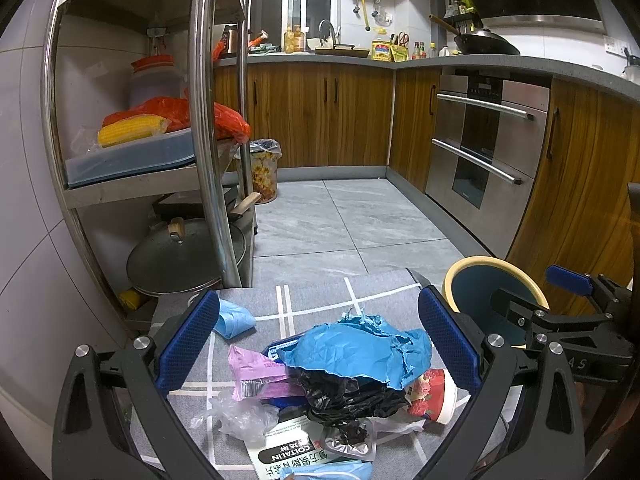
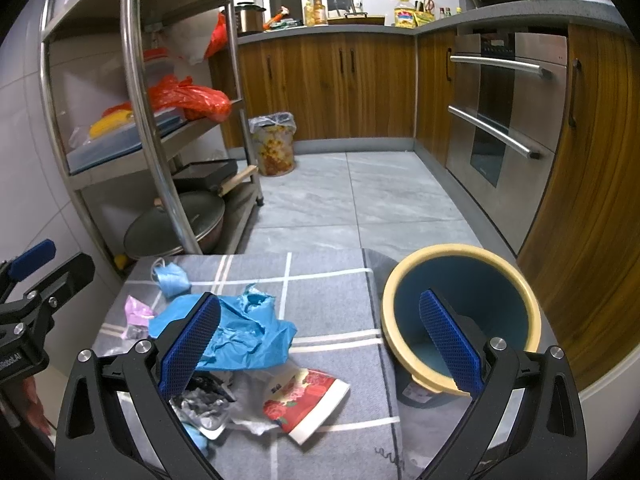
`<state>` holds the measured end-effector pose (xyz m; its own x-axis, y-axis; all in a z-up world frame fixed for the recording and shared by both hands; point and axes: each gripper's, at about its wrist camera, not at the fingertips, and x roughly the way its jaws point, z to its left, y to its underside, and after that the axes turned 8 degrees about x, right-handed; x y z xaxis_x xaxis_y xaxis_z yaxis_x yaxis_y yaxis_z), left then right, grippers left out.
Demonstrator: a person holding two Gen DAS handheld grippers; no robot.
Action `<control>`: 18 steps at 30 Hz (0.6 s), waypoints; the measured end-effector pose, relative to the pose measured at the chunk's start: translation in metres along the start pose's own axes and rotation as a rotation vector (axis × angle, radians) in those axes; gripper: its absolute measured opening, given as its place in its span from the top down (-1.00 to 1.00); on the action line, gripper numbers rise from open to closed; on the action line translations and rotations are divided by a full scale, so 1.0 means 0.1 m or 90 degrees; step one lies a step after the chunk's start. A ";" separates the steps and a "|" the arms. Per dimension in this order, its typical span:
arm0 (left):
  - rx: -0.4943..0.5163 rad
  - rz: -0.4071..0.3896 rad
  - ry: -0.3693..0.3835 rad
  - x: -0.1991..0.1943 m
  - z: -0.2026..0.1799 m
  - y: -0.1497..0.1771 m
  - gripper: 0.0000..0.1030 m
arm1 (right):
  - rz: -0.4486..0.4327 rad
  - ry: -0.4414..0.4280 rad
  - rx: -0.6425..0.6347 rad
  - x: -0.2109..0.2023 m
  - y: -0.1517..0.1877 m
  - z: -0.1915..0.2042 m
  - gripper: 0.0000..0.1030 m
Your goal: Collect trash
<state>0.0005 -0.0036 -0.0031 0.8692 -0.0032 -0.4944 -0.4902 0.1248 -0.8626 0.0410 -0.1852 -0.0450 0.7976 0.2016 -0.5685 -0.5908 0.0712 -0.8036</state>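
A heap of trash lies on a grey checked cloth [image 1: 320,300]: torn blue paper [image 1: 360,348], a black plastic bag [image 1: 344,396], a pink wrapper [image 1: 256,376], a flowered paper cup [image 1: 432,396], clear plastic [image 1: 240,416], a medicine leaflet [image 1: 280,456] and a blue mask [image 1: 232,318]. A blue bin with a cream rim [image 2: 460,308] stands at the right. My left gripper [image 1: 320,348] is open above the heap. My right gripper [image 2: 320,344] is open between the heap [image 2: 240,336] and the bin, with the paper cup [image 2: 308,400] below it.
A steel shelf rack [image 1: 208,120] stands at the left with corn, a red bag and a lidded pan. A flowered waste bin [image 1: 264,168] sits on the tiled floor behind. Wooden cabinets and an oven [image 1: 488,140] line the right side.
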 end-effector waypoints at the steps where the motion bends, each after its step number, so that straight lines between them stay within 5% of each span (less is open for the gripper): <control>1: -0.001 0.001 0.001 0.00 0.00 0.00 -0.89 | 0.001 0.000 0.000 0.00 0.00 0.00 -0.93; 14: 0.021 0.006 0.003 0.06 0.15 -0.04 -0.89 | 0.037 -0.017 0.027 0.14 0.00 -0.02 -0.93; 18: 0.046 0.006 -0.038 0.17 0.34 -0.09 -0.89 | 0.057 -0.040 0.041 0.24 -0.07 -0.02 -0.93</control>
<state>0.0220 0.0291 -0.0005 0.8677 0.0574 -0.4937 -0.4947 0.1963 -0.8466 0.0644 -0.1832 -0.0538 0.7336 0.2700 -0.6236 -0.6674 0.1132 -0.7361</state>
